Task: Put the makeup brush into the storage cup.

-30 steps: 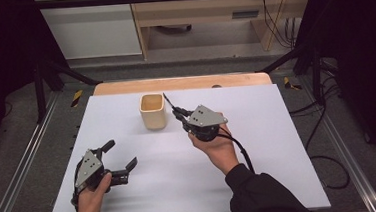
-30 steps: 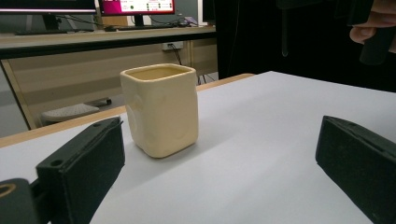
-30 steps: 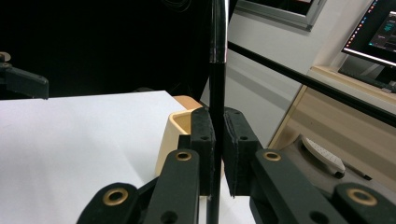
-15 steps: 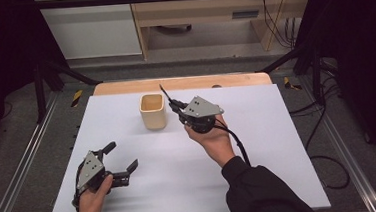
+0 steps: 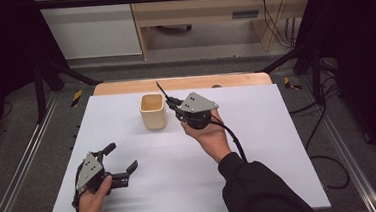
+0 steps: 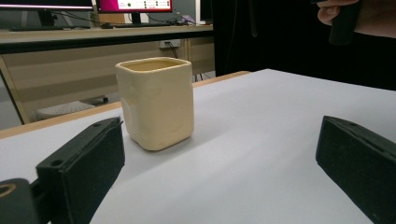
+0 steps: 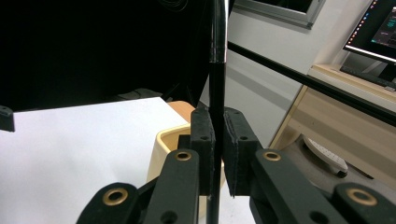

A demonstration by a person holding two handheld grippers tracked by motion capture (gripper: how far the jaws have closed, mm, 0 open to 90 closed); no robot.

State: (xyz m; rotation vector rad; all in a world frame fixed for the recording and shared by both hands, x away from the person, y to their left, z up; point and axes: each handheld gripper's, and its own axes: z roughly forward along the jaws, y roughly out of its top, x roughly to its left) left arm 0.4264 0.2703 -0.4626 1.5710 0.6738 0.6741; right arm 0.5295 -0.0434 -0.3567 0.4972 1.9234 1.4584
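Note:
A cream square cup (image 5: 153,111) stands upright on the white table (image 5: 259,151), toward its far middle. My right gripper (image 5: 172,103) hovers just right of the cup, shut on a thin black stick (image 5: 160,90) that slants up and away past the cup's far right corner. In the right gripper view the stick (image 7: 217,70) runs upright between the closed pads (image 7: 202,135), with the cup (image 7: 170,144) below and behind them. My left gripper (image 5: 122,157) rests open at the table's near left. Its own view shows the cup (image 6: 156,107) ahead between wide, empty jaws.
A wooden strip (image 5: 184,82) borders the table's far edge. Metal rails (image 5: 18,173) run along both sides. A cabinet and cables stand on the floor beyond. The hand holding the right gripper (image 6: 345,18) shows at the top right of the left gripper view.
My right gripper has moved slightly away toward the far edge and up with the stick, its tip now past the cup's far corner. The left gripper has stayed put.

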